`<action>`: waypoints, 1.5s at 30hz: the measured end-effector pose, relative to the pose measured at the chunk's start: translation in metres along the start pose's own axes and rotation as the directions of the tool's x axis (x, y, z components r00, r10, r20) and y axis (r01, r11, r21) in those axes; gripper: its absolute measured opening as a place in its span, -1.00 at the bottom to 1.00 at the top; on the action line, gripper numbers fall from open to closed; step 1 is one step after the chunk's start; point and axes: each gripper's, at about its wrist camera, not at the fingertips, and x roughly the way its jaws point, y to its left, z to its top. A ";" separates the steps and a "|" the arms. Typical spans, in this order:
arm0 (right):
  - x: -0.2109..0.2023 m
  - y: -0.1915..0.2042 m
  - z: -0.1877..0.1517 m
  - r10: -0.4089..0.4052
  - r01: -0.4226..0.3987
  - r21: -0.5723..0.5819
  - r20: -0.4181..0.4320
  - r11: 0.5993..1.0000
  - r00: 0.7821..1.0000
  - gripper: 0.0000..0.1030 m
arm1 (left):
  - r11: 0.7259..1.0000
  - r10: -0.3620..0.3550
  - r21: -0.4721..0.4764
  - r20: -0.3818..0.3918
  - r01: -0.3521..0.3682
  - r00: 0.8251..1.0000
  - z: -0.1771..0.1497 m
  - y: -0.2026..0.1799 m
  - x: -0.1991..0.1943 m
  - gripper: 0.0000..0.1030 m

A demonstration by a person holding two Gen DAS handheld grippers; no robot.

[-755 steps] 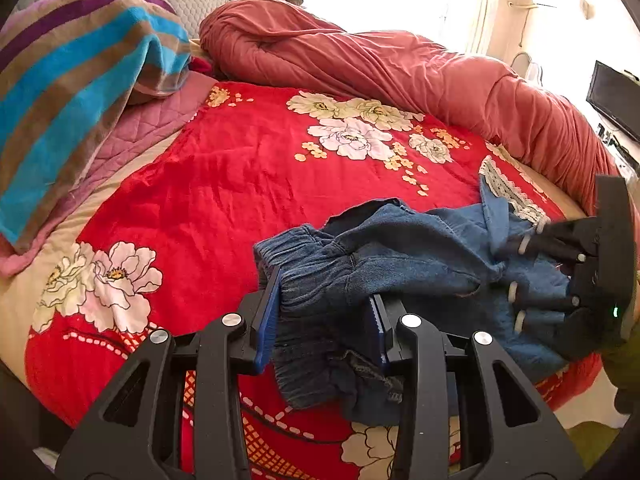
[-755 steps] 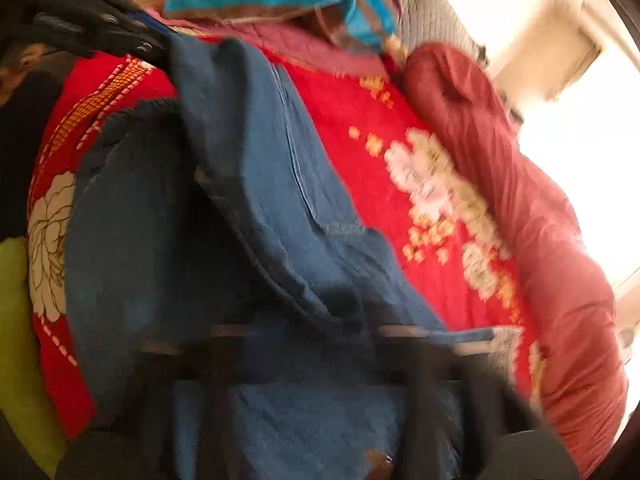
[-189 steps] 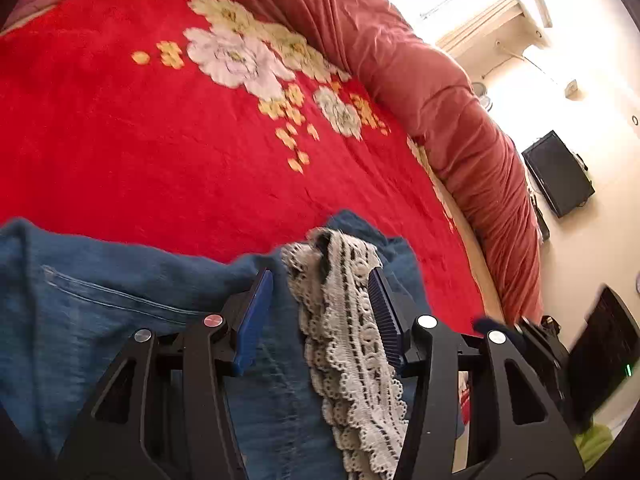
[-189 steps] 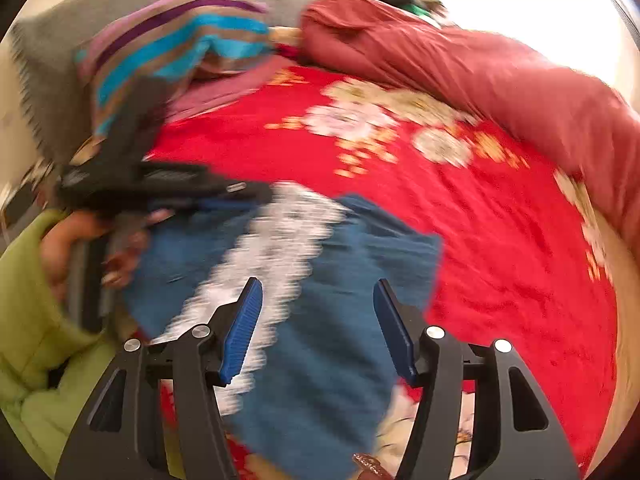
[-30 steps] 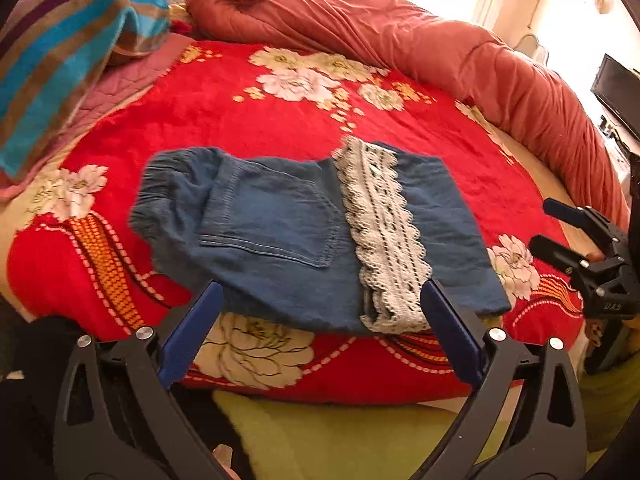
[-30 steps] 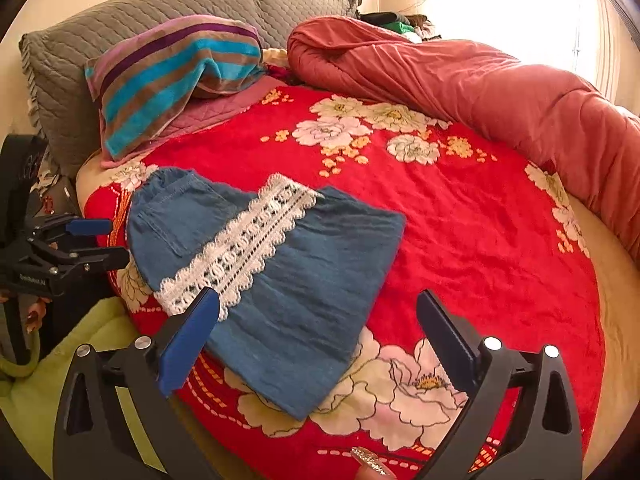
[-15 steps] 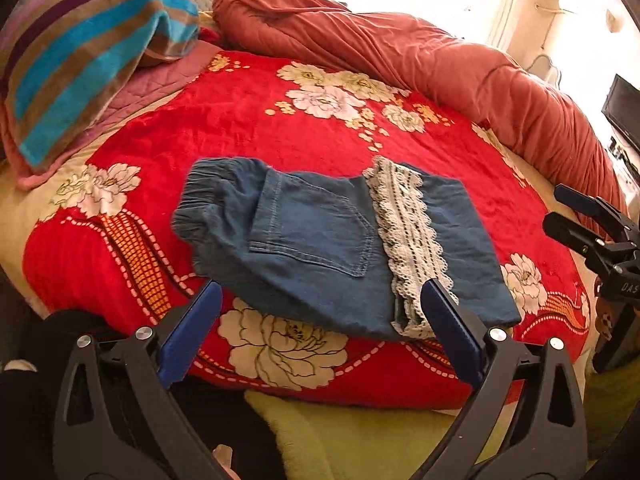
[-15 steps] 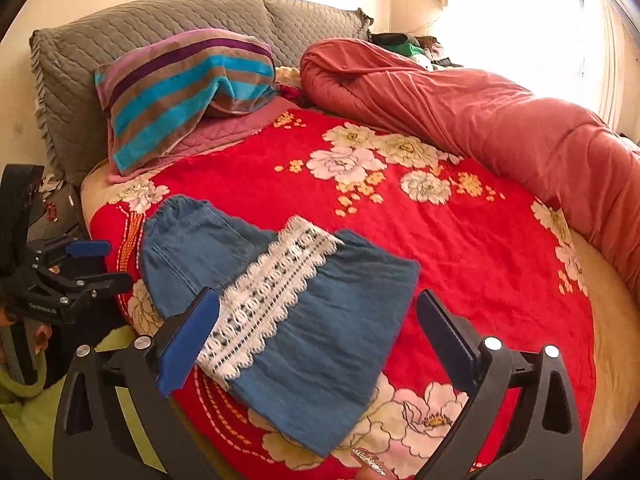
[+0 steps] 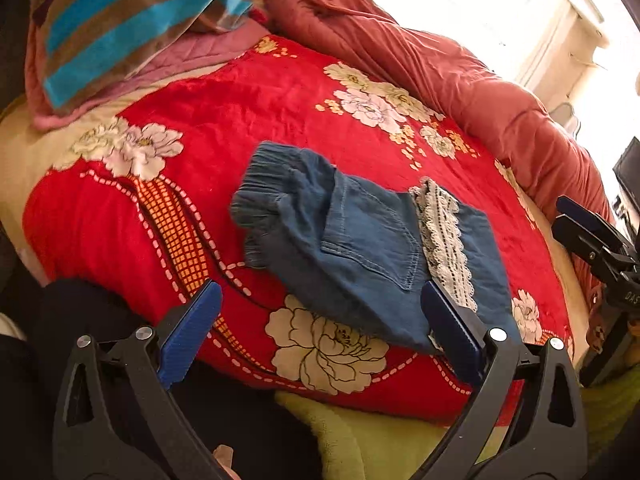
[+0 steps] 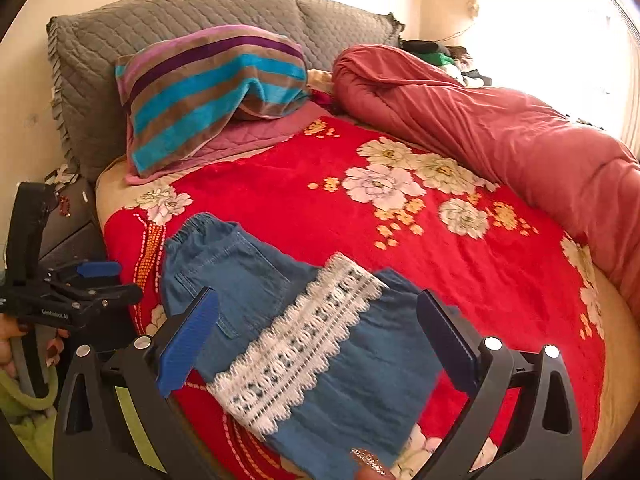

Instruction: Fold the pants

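The blue denim pants point(image 9: 352, 248) lie folded flat on the red floral bedspread point(image 9: 256, 120), elastic waistband to the left and a white lace band point(image 9: 444, 240) across them. My left gripper point(image 9: 320, 324) hangs open just short of their near edge, holding nothing. From the other side, the pants point(image 10: 288, 320) and lace band point(image 10: 296, 344) lie between the wide-open fingers of my right gripper point(image 10: 316, 328), which hovers above them and is empty. Each gripper shows in the other's view: the right gripper point(image 9: 600, 248) at far right, the left gripper point(image 10: 76, 292) at far left.
A striped blue, brown and purple pillow point(image 10: 208, 92) and grey quilted pillows point(image 10: 160, 20) sit at the head of the bed. A rolled dusty-red duvet point(image 10: 500, 120) runs along the far side. A green sleeve point(image 9: 360, 432) shows below the bed edge. A dark screen point(image 9: 628, 172) stands at right.
Both grippers stay open and off the pants. The left view has swung so the pants sit further right; the right gripper has drawn closer over the pants.
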 end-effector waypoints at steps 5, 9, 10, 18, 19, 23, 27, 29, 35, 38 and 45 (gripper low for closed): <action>0.021 0.010 0.016 0.053 -0.054 -0.030 -0.030 0.998 0.998 0.91 | 0.998 -0.050 -0.038 -0.007 0.049 0.999 0.000 0.011 0.004 0.81; 0.044 0.017 0.029 0.094 -0.098 -0.050 -0.074 0.994 0.993 0.91 | 0.995 -0.089 -0.056 -0.007 0.088 0.996 0.000 0.016 0.007 0.81; 0.051 0.019 0.032 0.110 -0.115 -0.054 -0.088 0.992 0.990 0.91 | 0.994 -0.096 -0.057 -0.009 0.095 0.995 0.000 0.016 0.008 0.81; 0.111 0.045 0.050 0.179 -0.214 -0.131 -0.233 0.968 0.956 0.91 | 0.972 -0.198 -0.132 -0.010 0.195 0.980 -0.002 0.022 0.019 0.46; 0.116 0.048 0.053 0.192 -0.229 -0.134 -0.244 0.964 0.951 0.91 | 0.972 -0.198 -0.134 -0.009 0.196 0.980 -0.002 0.023 0.020 0.31; 0.145 0.062 0.068 0.243 -0.294 -0.149 -0.289 0.944 0.926 0.91 | 0.959 -0.252 -0.138 -0.025 0.246 0.967 -0.002 0.022 0.028 -0.16; 0.176 0.074 0.077 0.286 -0.353 -0.140 -0.354 0.925 0.891 0.91 | 0.956 -0.253 -0.167 -0.057 0.241 0.966 -0.004 0.028 0.043 -0.18; 0.189 0.081 0.079 0.307 -0.384 -0.138 -0.385 0.913 0.870 0.91 | 0.952 -0.251 -0.199 -0.074 0.232 0.965 -0.007 0.035 0.051 -0.18; 0.231 0.100 0.078 0.329 -0.442 -0.150 -0.471 0.884 0.818 0.90 | 0.940 -0.271 -0.237 -0.082 0.245 0.959 -0.009 0.046 0.057 -0.18; 0.248 0.105 0.073 0.386 -0.501 -0.101 -0.514 0.860 0.766 0.88 | 0.942 -0.270 -0.229 -0.085 0.245 0.959 -0.009 0.046 0.058 -0.18; 0.247 0.116 0.061 0.456 -0.571 -0.089 -0.507 0.816 0.731 0.12 | 0.932 -0.303 -0.236 -0.085 0.277 0.949 -0.004 0.048 0.063 -0.04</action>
